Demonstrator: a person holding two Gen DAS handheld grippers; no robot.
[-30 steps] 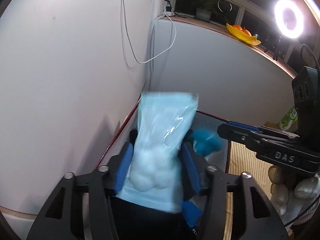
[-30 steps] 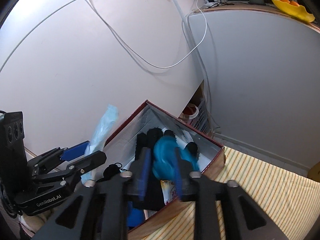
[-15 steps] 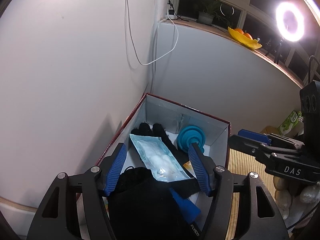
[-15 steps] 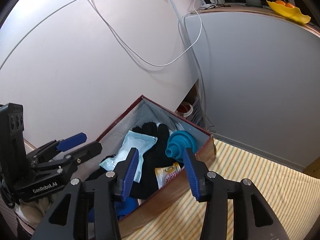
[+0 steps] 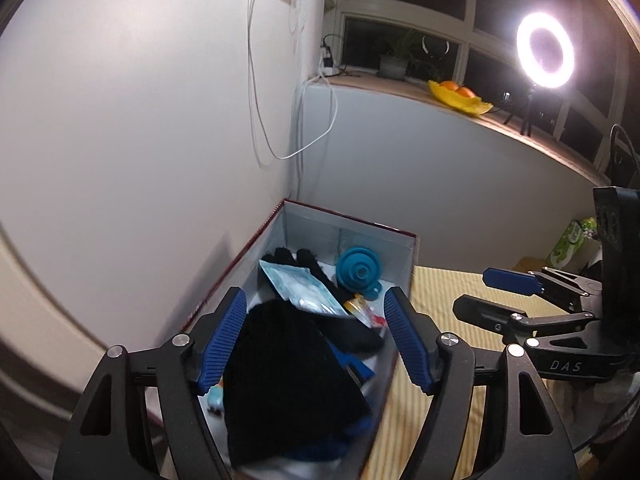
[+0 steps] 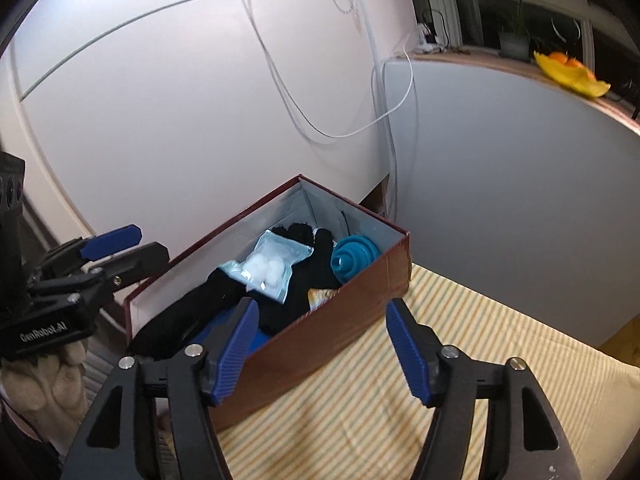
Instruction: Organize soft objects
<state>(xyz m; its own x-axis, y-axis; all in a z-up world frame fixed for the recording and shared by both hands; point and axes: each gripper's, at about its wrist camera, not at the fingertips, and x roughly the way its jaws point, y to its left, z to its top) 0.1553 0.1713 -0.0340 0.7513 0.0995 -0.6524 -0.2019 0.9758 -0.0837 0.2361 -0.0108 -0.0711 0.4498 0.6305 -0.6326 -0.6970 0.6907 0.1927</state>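
A dark red box (image 5: 352,220) (image 6: 352,308) with a white inside stands in the corner. In it lie a pale blue bag of cotton balls (image 5: 298,290) (image 6: 272,266), black gloves (image 5: 312,262), a blue folding funnel (image 5: 360,270) (image 6: 352,258), an orange sachet (image 5: 362,310) and a black knit piece (image 5: 288,376). My left gripper (image 5: 315,294) (image 6: 152,242) hangs over the box's near end, its jaws opening and empty. My right gripper (image 6: 322,304) (image 5: 472,290) is at the box's long side, its jaws also opening with nothing held.
The box sits on a yellow striped mat (image 6: 400,400) against white walls with hanging cables (image 5: 256,100). A ring light (image 5: 545,50) and a yellow fruit bowl (image 5: 460,98) are on the sill. A green pack (image 5: 572,240) lies far right.
The bag has left my left gripper and the funnel my right; both now lie in the box. Both jaws have widened and both grippers have drawn back from the box.
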